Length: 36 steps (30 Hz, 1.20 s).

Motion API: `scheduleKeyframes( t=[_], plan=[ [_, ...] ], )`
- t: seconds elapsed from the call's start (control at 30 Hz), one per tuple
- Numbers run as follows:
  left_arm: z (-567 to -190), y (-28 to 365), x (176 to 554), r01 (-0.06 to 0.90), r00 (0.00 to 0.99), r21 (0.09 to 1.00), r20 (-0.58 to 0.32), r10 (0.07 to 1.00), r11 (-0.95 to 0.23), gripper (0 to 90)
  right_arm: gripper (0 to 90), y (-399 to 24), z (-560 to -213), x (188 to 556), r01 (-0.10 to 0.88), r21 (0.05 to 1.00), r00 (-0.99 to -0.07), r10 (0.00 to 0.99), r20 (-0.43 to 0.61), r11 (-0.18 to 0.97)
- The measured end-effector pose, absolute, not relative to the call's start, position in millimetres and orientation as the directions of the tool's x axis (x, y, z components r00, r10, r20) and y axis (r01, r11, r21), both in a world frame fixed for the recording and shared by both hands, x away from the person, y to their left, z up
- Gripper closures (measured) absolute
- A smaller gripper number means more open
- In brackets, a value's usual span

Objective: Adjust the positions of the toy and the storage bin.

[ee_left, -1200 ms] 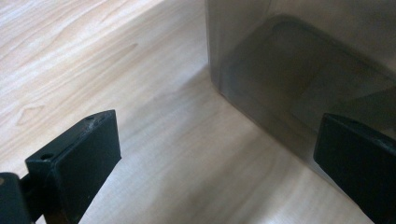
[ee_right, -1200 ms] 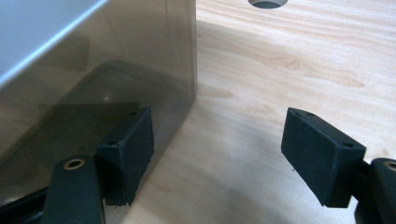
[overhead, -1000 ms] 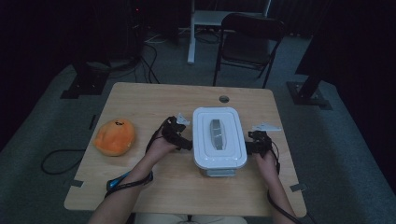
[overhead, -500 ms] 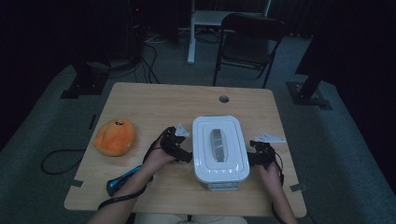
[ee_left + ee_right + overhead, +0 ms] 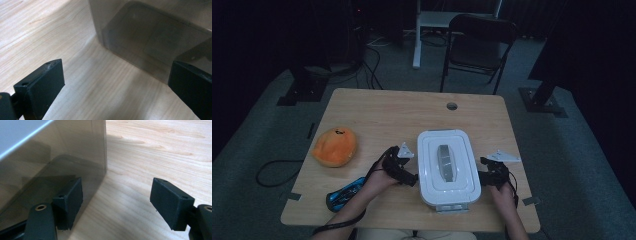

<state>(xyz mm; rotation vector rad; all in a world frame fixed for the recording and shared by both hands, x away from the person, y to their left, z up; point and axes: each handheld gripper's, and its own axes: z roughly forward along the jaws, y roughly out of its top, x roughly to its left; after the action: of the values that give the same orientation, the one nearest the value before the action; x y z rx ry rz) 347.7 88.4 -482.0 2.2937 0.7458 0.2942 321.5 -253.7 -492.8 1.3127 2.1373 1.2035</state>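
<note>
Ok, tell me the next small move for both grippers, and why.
Probably press both inward against the white lidded box. The left gripper and right gripper flank its sides, jaws open on nothing, so squeezing it between them seems the way to move it.

left gripper (image 5: 408, 176): jaws spread wide | right gripper (image 5: 482, 179): jaws spread wide

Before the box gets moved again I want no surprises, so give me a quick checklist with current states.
1. Left gripper open: ok.
2. Right gripper open: ok.
3. A gripper on each side of the white box: ok.
4. Jaws touching the box walls: cannot tell.
5. Lid seated on the box: ok.
6. Orange plush toy away from the box: ok.
</note>
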Motion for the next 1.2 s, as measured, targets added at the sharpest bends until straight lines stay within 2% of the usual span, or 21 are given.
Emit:
scheduleKeyframes(
  t=[0.2, 0.37, 0.43, 0.6, 0.97, 1.2],
  plan=[
    [-480.9, 88.0, 337.2, 0.410, 0.824, 0.683, 0.007, 0.566, -0.605, 1.1, 25.7, -256.0, -493.7, 312.4, 0.552, 0.809, -0.508, 0.851, 0.135, 0.201],
    [-483.1, 92.8, 338.0, 0.419, 0.827, 0.699, -0.029, 0.562, -0.580, 1.0, 18.9, -261.3, -490.6, 312.8, 0.545, 0.814, -0.515, 0.847, 0.133, 0.204],
    [-484.2, 96.5, 340.3, 0.419, 0.827, 0.702, -0.034, 0.561, -0.576, 1.1, 17.4, -264.9, -486.1, 314.1, 0.541, 0.815, -0.487, 0.867, 0.102, 0.208],
    [-482.6, 103.4, 345.1, 0.415, 0.827, 0.709, -0.031, 0.561, -0.571, 1.1, 15.7, -274.8, -480.5, 315.1, 0.539, 0.825, -0.460, 0.880, 0.121, 0.169],
    [-483.6, 145.9, 389.9, 0.462, 0.768, 0.705, -0.015, 0.640, -0.538, 1.1, 13.6, -291.4, -461.6, 311.4, 0.524, 0.847, -0.439, 0.881, 0.176, 0.092],
    [-491.8, 157.7, 415.5, 0.487, 0.737, 0.686, 0.010, 0.675, -0.541, 1.1, 13.4, -294.7, -429.9, 305.9, 0.495, 0.866, -0.453, 0.870, 0.193, 0.066]
  ],
)
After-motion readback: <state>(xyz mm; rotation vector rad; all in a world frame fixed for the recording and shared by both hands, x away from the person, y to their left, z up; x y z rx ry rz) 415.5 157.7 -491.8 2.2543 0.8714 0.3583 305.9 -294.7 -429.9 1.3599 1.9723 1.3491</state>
